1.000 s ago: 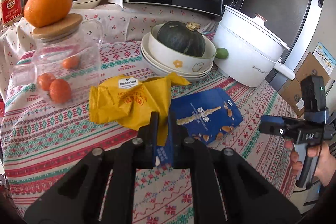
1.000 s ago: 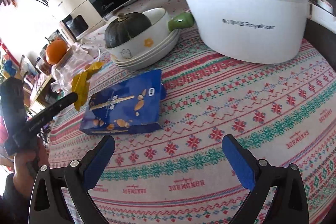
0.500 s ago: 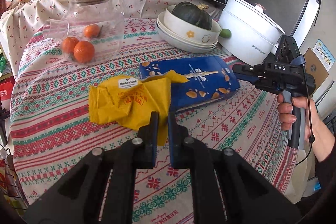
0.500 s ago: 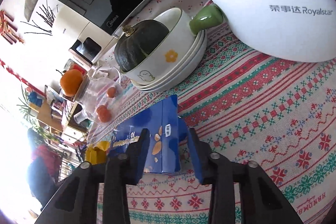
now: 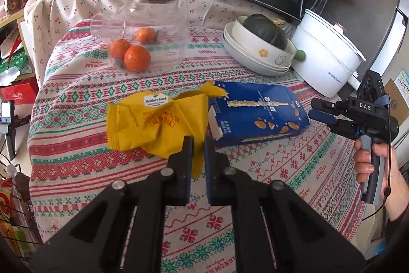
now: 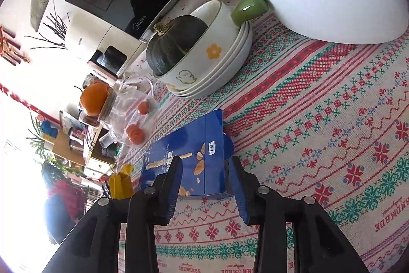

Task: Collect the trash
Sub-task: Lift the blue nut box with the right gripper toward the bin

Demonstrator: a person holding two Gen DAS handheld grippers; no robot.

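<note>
A: Where is the flat blue cardboard snack box (image 6: 189, 158) from the right hand-held gripper (image 6: 204, 170)?

B: Directly ahead on the desk (image 6: 319, 119). Its near end is already between the jaws, and its long axis runs away from the fingers. The jaws have just been opening a little; I cannot see the pads pressing, so I judge there is no grip yet.

A: And the left hand-held gripper (image 5: 196, 145)?

B: Closed on the crumpled yellow plastic wrapper (image 5: 156, 122), which lies just in front. The right hand is nearer the box.
</note>
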